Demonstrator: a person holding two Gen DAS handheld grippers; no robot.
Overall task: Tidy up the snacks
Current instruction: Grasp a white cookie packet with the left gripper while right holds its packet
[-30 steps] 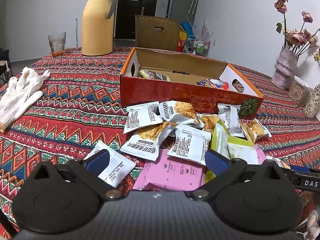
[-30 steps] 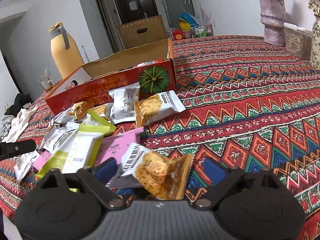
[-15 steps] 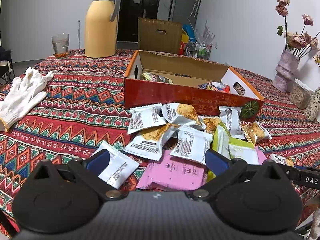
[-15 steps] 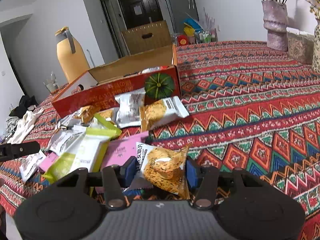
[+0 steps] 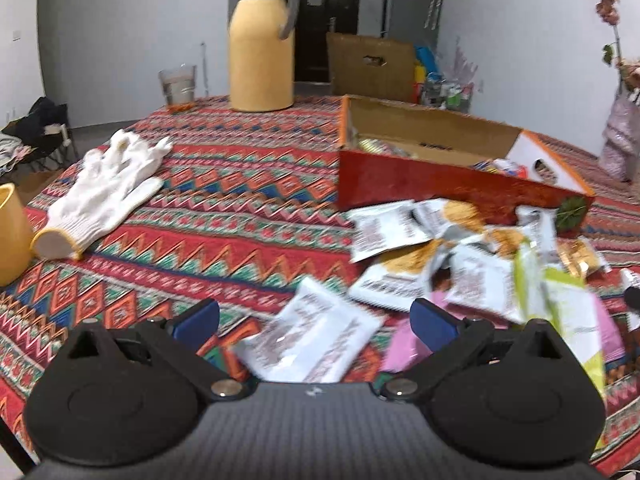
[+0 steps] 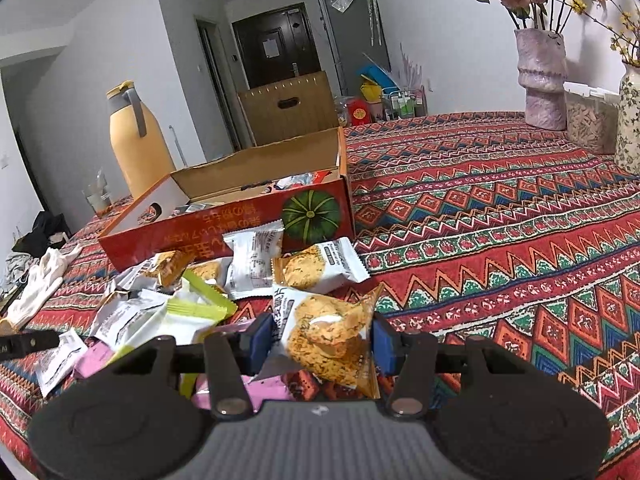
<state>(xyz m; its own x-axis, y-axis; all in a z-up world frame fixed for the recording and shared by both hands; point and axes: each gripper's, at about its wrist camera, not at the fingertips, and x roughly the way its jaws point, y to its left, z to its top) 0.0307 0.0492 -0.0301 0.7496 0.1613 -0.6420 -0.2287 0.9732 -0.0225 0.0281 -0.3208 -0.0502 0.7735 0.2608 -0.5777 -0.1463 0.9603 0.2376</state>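
A pile of snack packets (image 5: 460,264) lies on the patterned tablecloth in front of an open red cardboard box (image 5: 448,184) that holds a few snacks. My left gripper (image 5: 316,322) stands open over a white packet (image 5: 312,338) at the pile's left edge, its blue pads apart on either side. In the right wrist view my right gripper (image 6: 322,342) is shut on a cracker packet (image 6: 328,332) with an orange picture, lifted a little off the cloth. Behind it are more packets (image 6: 256,264) and the red box (image 6: 224,224).
A white glove (image 5: 108,192), a yellow jug (image 5: 260,40) and a glass (image 5: 178,84) stand to the left. A yellow cup (image 5: 12,232) is at the left edge. Vases (image 6: 542,76) stand at the table's far right. Bare cloth (image 6: 500,220) spreads right of the pile.
My right gripper has closed on the cracker packet and raised it slightly. My left gripper has swung left, so the white packet now lies between its open fingers.
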